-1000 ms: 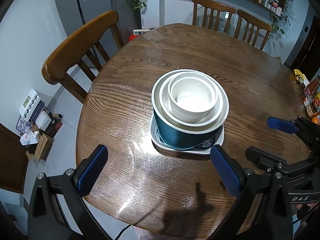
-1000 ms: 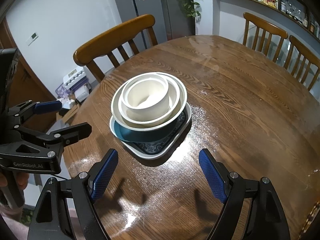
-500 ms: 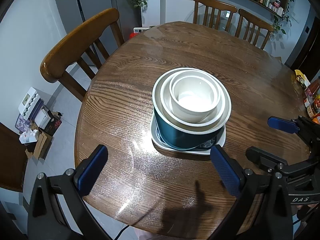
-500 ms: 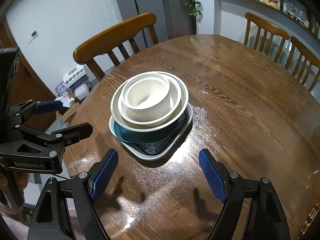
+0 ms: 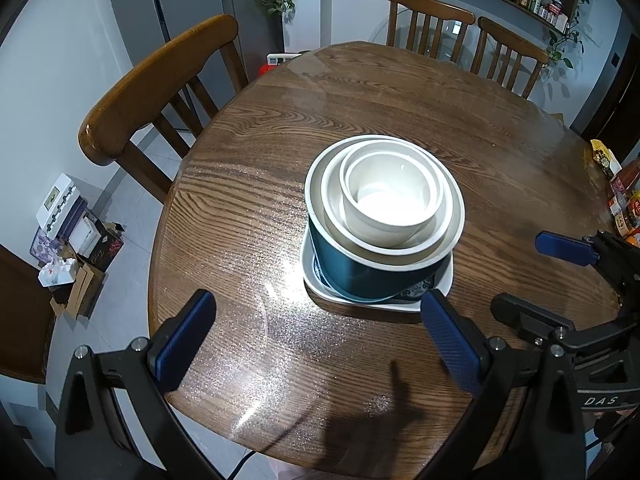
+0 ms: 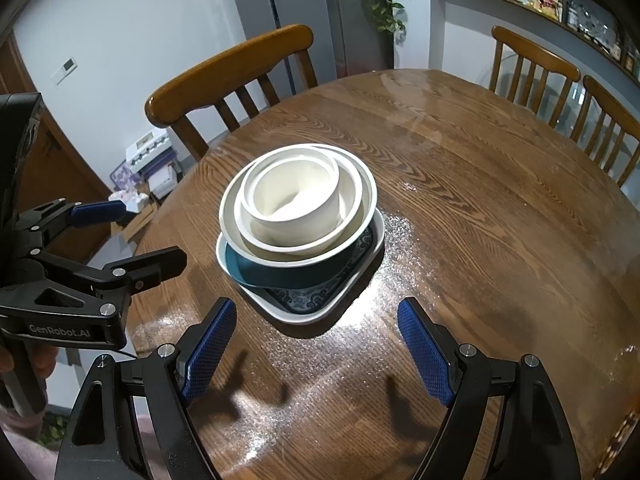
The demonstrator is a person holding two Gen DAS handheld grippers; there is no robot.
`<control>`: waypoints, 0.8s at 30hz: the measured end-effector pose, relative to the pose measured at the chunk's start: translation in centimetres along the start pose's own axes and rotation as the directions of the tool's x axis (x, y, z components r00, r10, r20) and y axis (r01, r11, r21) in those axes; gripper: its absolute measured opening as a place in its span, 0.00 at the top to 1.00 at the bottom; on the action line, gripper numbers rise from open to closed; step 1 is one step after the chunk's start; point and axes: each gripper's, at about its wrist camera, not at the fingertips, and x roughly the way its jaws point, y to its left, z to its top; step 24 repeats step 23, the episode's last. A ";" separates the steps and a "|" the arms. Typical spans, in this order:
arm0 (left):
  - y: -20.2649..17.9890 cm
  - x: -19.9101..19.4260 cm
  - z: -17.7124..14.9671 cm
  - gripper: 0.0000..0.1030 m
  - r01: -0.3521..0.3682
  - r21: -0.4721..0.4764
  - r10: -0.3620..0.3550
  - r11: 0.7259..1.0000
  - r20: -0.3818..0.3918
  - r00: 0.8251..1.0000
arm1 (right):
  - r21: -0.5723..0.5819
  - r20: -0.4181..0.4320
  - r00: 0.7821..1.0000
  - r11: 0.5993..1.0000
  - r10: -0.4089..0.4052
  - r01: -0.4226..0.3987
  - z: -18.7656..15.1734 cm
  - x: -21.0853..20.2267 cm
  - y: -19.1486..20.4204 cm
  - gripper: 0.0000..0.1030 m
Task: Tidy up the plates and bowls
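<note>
Three round glossy bowls [image 5: 384,216] nest on a square patterned plate [image 6: 304,300] at the grainy wooden counter's [image 5: 240,200] centre; both grippers' ribbed blue fingers [image 6: 208,348] spread apart, empty

Lighting is even and moderately bright, from overhead. Strong glare patches sit on the glossy round brown wooden counter [image 5: 360,128] near the stacked dishes in both views. Soft shadows fall at the near edge. Focus is sharp centrally; fisheye bending and dark vignetting mark the corners.
</note>
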 end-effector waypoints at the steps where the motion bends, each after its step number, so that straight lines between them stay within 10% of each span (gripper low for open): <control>1: 0.0 0.0 0.0 0.01 0.000 0.000 0.000 1.000 0.000 1.000 | -0.001 -0.002 1.000 1.000 0.002 -0.002 0.1 0.1 0.0 0.19; 24: 0.4 0.0 -0.2 0.01 -0.008 -0.015 0.008 1.000 0.001 1.000 | -0.016 -0.001 1.000 1.000 0.001 -0.001 0.3 0.1 0.1 0.19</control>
